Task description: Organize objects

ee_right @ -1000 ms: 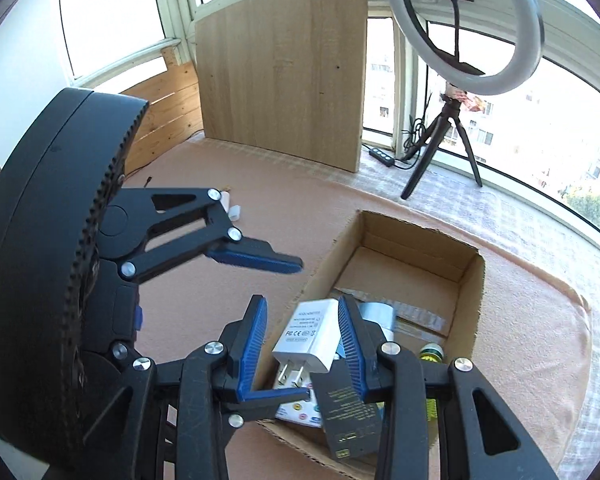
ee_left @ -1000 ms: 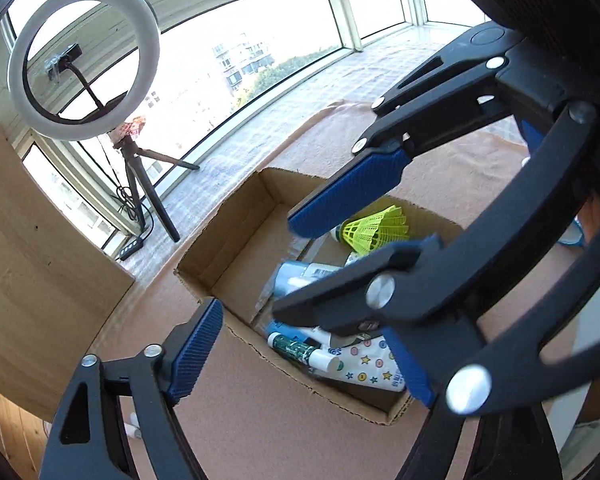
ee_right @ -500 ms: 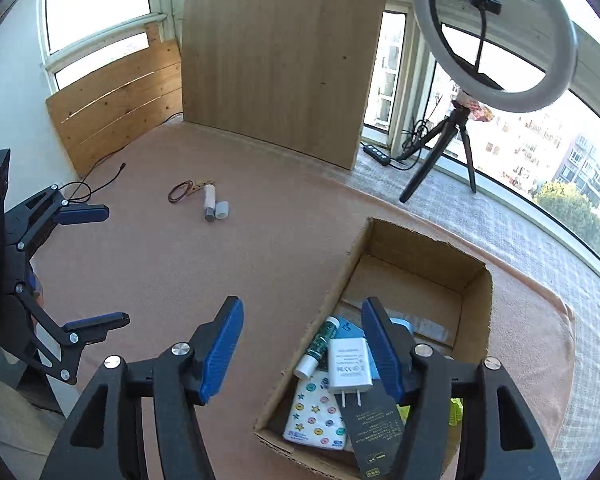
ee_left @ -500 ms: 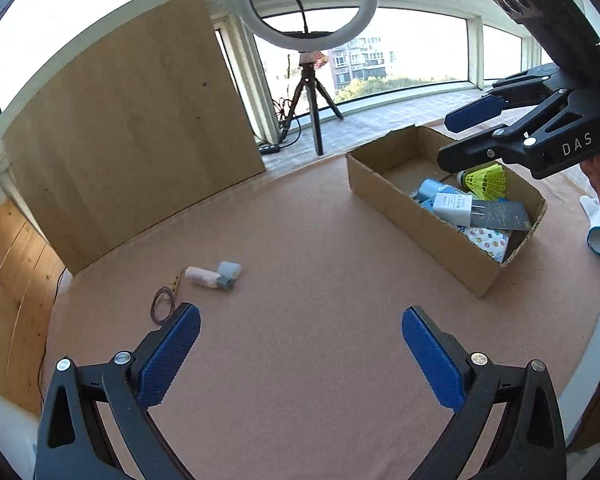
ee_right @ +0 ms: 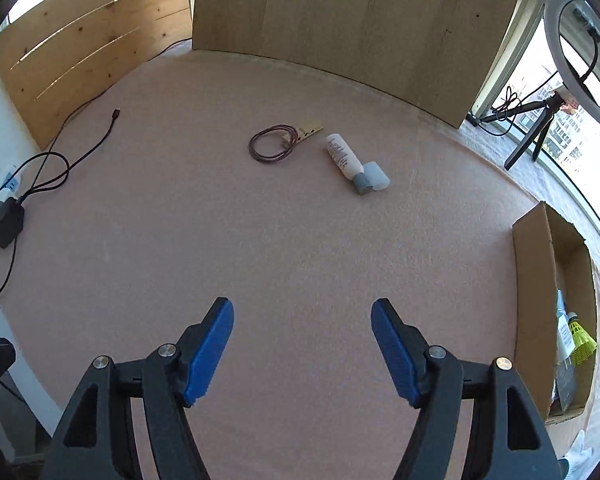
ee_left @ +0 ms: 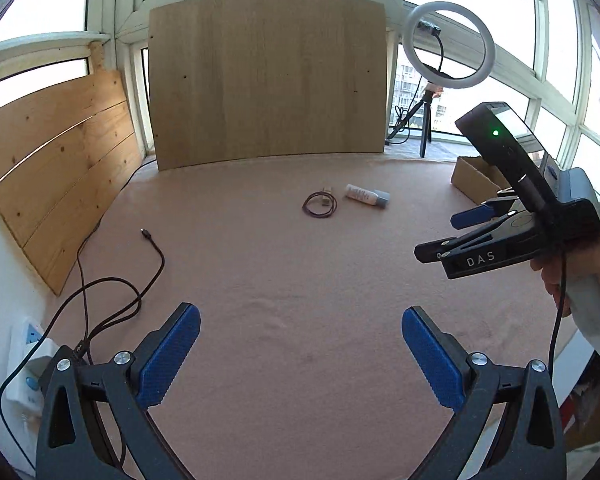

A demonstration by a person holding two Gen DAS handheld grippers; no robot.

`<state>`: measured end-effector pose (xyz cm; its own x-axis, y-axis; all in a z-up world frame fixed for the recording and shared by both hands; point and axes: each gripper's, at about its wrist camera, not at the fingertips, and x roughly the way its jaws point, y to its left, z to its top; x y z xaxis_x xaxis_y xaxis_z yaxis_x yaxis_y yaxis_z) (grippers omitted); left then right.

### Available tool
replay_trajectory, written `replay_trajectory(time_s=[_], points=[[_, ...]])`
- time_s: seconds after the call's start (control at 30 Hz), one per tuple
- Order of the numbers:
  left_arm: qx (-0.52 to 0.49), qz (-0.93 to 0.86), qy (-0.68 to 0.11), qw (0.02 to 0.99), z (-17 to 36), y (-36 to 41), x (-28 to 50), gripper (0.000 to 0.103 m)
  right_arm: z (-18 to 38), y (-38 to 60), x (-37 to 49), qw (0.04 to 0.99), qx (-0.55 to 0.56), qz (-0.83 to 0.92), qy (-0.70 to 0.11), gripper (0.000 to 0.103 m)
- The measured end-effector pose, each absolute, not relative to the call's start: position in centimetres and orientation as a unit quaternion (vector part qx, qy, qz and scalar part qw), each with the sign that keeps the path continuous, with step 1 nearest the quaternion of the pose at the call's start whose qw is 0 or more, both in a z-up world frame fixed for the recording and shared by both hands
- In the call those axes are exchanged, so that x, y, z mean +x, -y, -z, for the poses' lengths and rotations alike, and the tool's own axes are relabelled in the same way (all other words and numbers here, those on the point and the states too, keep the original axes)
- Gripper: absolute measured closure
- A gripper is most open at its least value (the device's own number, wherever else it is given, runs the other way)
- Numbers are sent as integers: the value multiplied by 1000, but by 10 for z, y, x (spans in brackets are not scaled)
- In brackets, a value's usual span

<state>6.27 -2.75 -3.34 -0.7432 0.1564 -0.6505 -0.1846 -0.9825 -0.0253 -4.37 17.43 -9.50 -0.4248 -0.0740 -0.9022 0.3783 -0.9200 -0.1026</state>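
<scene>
While both stand empty, right gripper (ee_right: 302,344) just opening, bottle (ee_right: 346,159) beyond

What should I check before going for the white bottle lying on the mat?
1. Right gripper empty, jaws just been opening, nothing between them: ok.
2. Left gripper open and empty: ok.
3. White bottle lying flat, in plain view: ok.
4. Small clear cap beside the bottle's grey end; touching or not: cannot tell.
5. Coiled cord apart from the bottle: ok.
6. Cardboard box has room left: cannot tell.
</scene>
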Motion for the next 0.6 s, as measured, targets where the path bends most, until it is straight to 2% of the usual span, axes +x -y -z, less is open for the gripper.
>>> replay_trajectory(time_s=[0.6], points=[[-327, -936, -6, 129, 28, 52, 78, 1, 91, -162, -45, 85, 528, 832, -149, 36]])
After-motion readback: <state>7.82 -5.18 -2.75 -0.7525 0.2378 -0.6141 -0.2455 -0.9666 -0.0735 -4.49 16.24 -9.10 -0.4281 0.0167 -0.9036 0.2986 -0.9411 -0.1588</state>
